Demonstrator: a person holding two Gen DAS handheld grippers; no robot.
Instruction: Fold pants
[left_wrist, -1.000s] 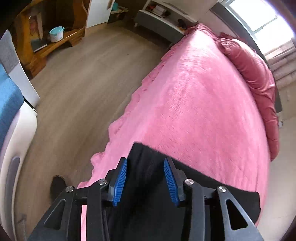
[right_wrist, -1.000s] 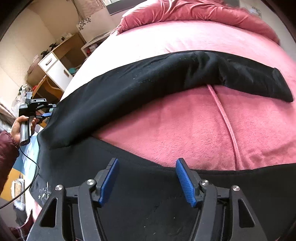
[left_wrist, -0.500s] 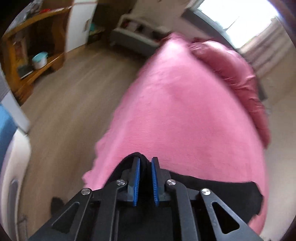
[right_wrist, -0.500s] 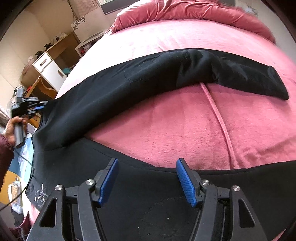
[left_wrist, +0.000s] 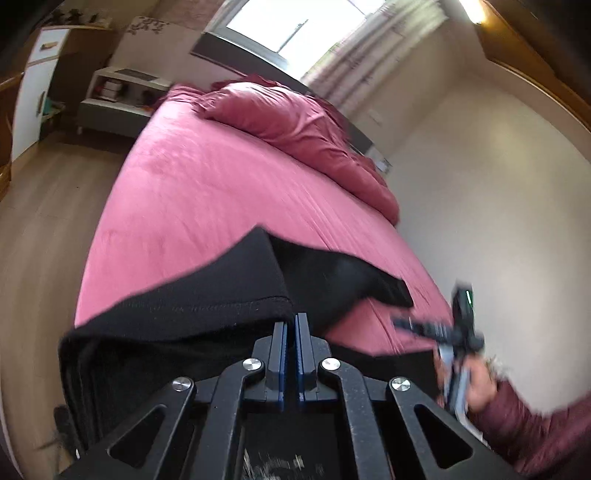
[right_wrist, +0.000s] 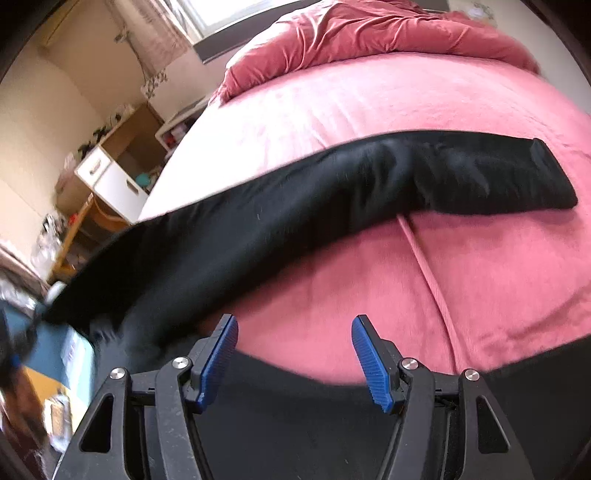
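Black cloth now hangs from the left gripper (left_wrist: 290, 332): a second ago its jaws stood open over the hem of the black pants (right_wrist: 258, 229), and they have just been closing until the blue pads meet on a pinch of the stitched edge. Since then that gripper has swung up and across, so the caught edge of the pants is raised off the pink bedspread (left_wrist: 207, 184) and sags in a fold to the left of the fingers. I'd judge this to be the start of a fold, with the lifted end about to be carried over the rest of the garment.

The right gripper (right_wrist: 293, 354) has barely shifted. Its jaws stand well apart with nothing between the pads; they hover above the near part of the pants, pink bedspread showing in the gap. Beyond them one pant leg stretches across the bed to its cuff at the far right, well apart from those fingers. Its left end lifts toward the blurred left gripper. A crumpled pink duvet (right_wrist: 388, 33) lies at the head of the bed.
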